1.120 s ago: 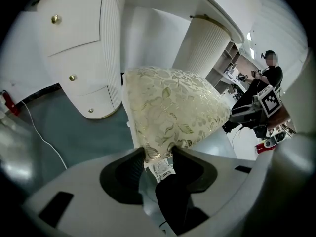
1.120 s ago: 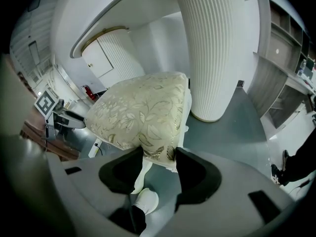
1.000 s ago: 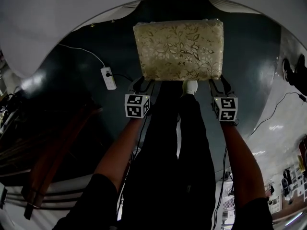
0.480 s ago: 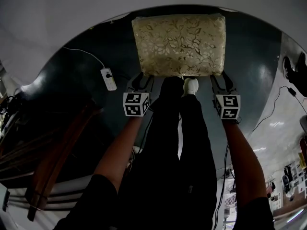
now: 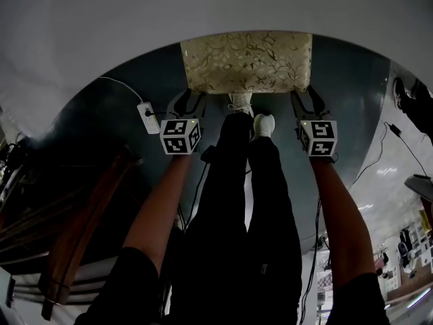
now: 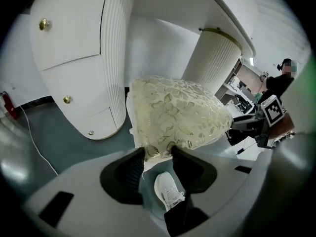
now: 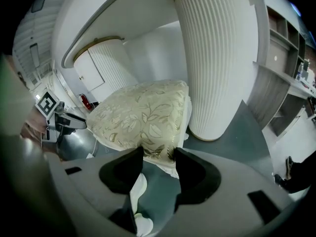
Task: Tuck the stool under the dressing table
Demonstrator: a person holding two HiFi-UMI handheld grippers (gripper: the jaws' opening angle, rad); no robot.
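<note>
Left gripper [image 6: 158, 154]: jaws narrow, pinched on the near-left edge of the stool [image 5: 247, 61] cushion; gold leaf fabric fills the gap.
Right gripper [image 7: 158, 154]: jaws narrow, clamped on the near-right edge of the same cushion.
Stool position: directly ahead of my fingers, far part already beneath the dressing table [image 5: 203, 5] top, between its two ribbed pedestals.
Step in hand: my judgement, the push inward is partly done; the near edge is not yet under.
Risk, grip: both holds sit on the cushion rim only; a hard push could make the pads slip off or strain the fabric.
Risk, skew: uneven push from my two sides would swing the stool into the right pedestal [image 7: 217, 58], which stands just beside it.
Risk, foot: my white shoe [image 6: 169, 194] is below the left jaws, close to the stool's near edge; it could block the legs.
Risk, floor: the power strip [image 5: 145, 116] lies left of my left fingers, apart from the stool.
Hidden: stool legs, the cushion's far edge, depth of the knee space.
Unclear: whether the pads reach the frame or fabric alone.
</note>
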